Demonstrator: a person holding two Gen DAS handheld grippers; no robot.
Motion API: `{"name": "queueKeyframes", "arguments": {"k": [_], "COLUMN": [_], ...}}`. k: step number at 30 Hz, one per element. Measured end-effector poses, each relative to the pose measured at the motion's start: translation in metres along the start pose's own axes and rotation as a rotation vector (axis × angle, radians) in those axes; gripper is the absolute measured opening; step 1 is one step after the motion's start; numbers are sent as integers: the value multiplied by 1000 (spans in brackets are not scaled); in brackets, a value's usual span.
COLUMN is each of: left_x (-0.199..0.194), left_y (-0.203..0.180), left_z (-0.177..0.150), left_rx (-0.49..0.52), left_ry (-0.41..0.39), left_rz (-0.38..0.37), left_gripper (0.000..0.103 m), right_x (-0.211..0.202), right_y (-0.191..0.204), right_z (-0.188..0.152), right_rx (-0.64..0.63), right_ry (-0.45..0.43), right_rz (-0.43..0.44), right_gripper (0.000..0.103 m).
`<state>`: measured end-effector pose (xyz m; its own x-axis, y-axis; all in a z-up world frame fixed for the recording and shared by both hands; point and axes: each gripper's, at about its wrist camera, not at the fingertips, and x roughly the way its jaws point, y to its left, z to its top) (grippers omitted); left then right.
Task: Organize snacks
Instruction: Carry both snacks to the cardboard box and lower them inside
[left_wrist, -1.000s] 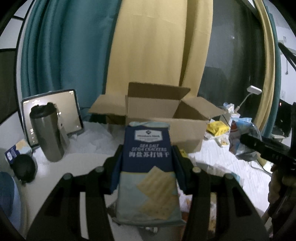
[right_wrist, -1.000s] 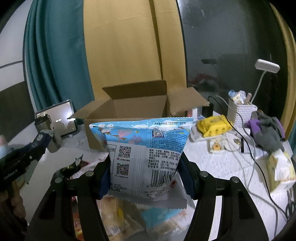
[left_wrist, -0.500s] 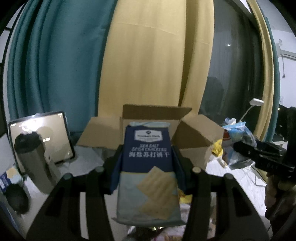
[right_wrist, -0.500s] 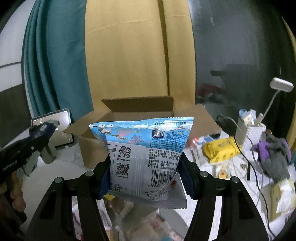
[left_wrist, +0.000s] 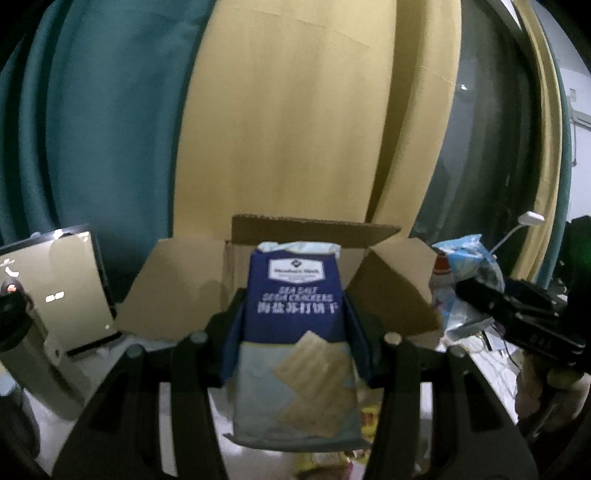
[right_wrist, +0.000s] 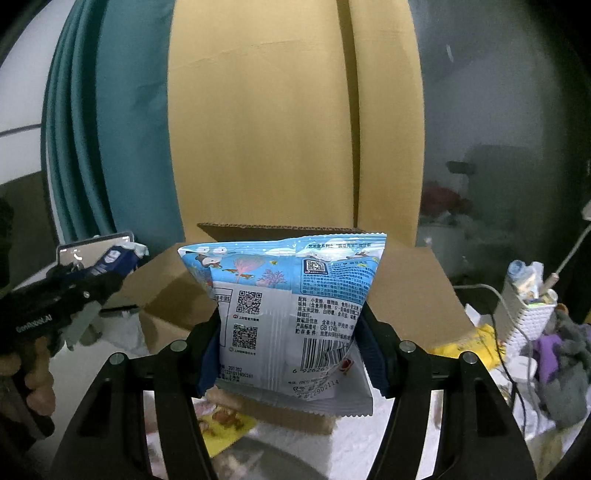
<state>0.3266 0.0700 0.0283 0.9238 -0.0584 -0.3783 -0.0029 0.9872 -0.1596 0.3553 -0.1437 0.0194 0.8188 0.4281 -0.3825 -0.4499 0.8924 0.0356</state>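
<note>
My left jaws gripped crackers (left_wrist: 295, 332), right jaws gripped blue bag (right_wrist: 291, 317); both near open box (right_wrist: 410, 291), unplaced; more snacks (right_wrist: 221, 421) left on tabletop.

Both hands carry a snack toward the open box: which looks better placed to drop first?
Probably the left: its cracker pack lines up with the cardboard box opening, whose inside shows. The right's blue bag hides that opening.

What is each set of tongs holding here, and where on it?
Left tongs: the soda cracker pack, clamped by its two side edges around mid-height. Right tongs: the light blue snack bag, pinched at both sides, lower half.
</note>
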Motion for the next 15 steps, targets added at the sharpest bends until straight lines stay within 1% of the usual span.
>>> {"name": "queueKeyframes", "arguments": {"k": [3, 6, 10, 12, 15], "left_x": [23, 44, 73, 85, 98], "left_y": [2, 1, 0, -1, -6], "left_z": [7, 12, 15, 15, 16], "left_rx": [-6, 23, 30, 33, 47], "left_ry": [16, 33, 79, 98, 106], "left_rz": [-9, -10, -30, -21, -21], "left_gripper": [51, 51, 51, 51, 52], "right_x": [21, 42, 67, 78, 95], "right_y": [-8, -16, -28, -34, -43], "right_z": [5, 8, 11, 12, 15], "right_rx": [25, 53, 99, 123, 160], "right_ry": [16, 35, 70, 85, 107], "right_rz": [12, 19, 30, 35, 27], "right_gripper": [67, 67, 67, 67, 67]}}
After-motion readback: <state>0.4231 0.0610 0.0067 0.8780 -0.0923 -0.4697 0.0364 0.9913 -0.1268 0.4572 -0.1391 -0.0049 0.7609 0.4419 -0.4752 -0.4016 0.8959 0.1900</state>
